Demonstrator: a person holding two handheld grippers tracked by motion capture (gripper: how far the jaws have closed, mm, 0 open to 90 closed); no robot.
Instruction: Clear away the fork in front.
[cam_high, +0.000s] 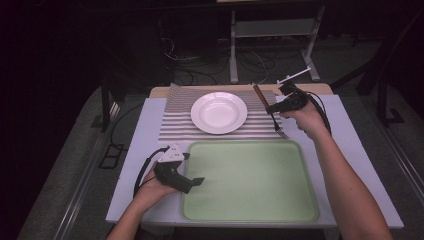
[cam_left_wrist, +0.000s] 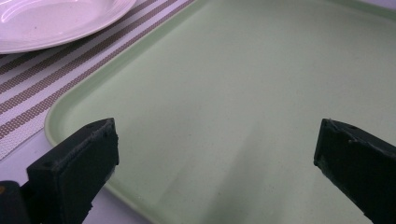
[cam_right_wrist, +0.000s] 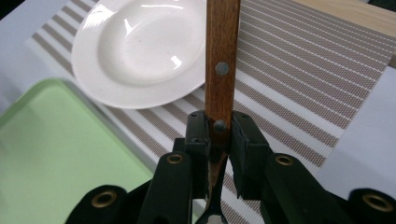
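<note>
A fork with a wooden handle (cam_high: 261, 95) (cam_right_wrist: 222, 60) is held over the right part of the striped placemat (cam_high: 175, 117), tines (cam_high: 281, 132) down toward the mat's front edge. My right gripper (cam_high: 274, 107) (cam_right_wrist: 219, 135) is shut on the handle's lower end. A white plate (cam_high: 219, 112) (cam_right_wrist: 137, 51) (cam_left_wrist: 51, 21) rests on the middle of the placemat. In front lies a pale green tray (cam_high: 250, 182) (cam_left_wrist: 224, 84) (cam_right_wrist: 42, 154), bare inside. My left gripper (cam_high: 199, 181) (cam_left_wrist: 217, 154) is open over the tray's left edge, with nothing between its jaws.
The white table top (cam_high: 345, 150) carries the mat and tray; a wooden strip (cam_high: 160, 91) shows at its far edge. Beyond it stand a metal frame (cam_high: 272, 30) and loose cables (cam_high: 200, 62) on the dark floor.
</note>
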